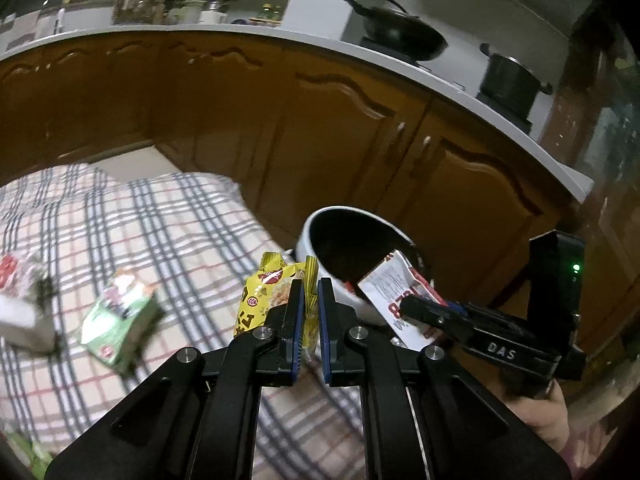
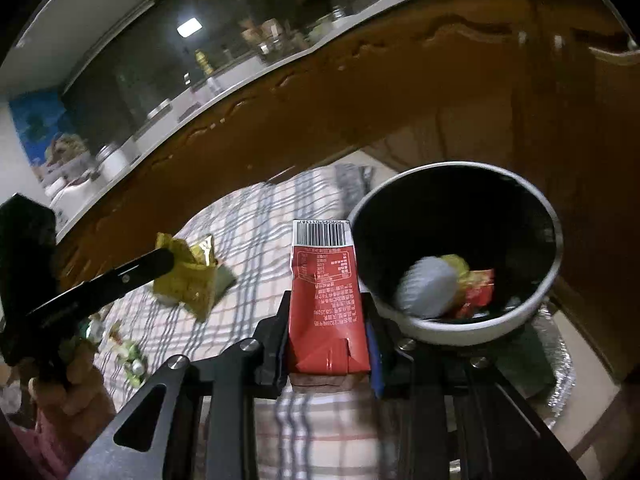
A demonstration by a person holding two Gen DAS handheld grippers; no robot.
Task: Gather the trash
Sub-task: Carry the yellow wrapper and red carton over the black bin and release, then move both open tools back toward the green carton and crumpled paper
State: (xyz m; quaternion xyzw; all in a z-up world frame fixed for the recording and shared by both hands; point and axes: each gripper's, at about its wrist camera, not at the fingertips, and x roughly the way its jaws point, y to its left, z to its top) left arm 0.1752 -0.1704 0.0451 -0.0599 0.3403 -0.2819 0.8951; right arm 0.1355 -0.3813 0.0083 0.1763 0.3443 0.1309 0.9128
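My left gripper [image 1: 310, 285] is shut on a yellow snack wrapper [image 1: 272, 296], held just left of a white bin [image 1: 308, 236] with a black inside. In the right wrist view my right gripper [image 2: 326, 297] is shut on a red carton [image 2: 324, 300] with a barcode end, close to the bin's [image 2: 440, 334] near left rim. A grey ball [image 2: 428, 288] and a red wrapper [image 2: 478, 292] lie in the bin. The left gripper [image 2: 166, 258] with the yellow wrapper [image 2: 188, 280] shows at left, and the right gripper [image 1: 408, 305] with the carton [image 1: 396, 300] shows in the left wrist view.
A checked cloth [image 1: 160, 232] carries a green wrapper [image 1: 120, 320], another packet [image 1: 20, 304] and small scraps [image 2: 128, 352]. Brown cabinets [image 1: 320, 128] stand close behind the bin. The counter above holds a wok [image 1: 400, 32] and a pot [image 1: 508, 80]. Silver foil [image 2: 560, 360] lies beside the bin.
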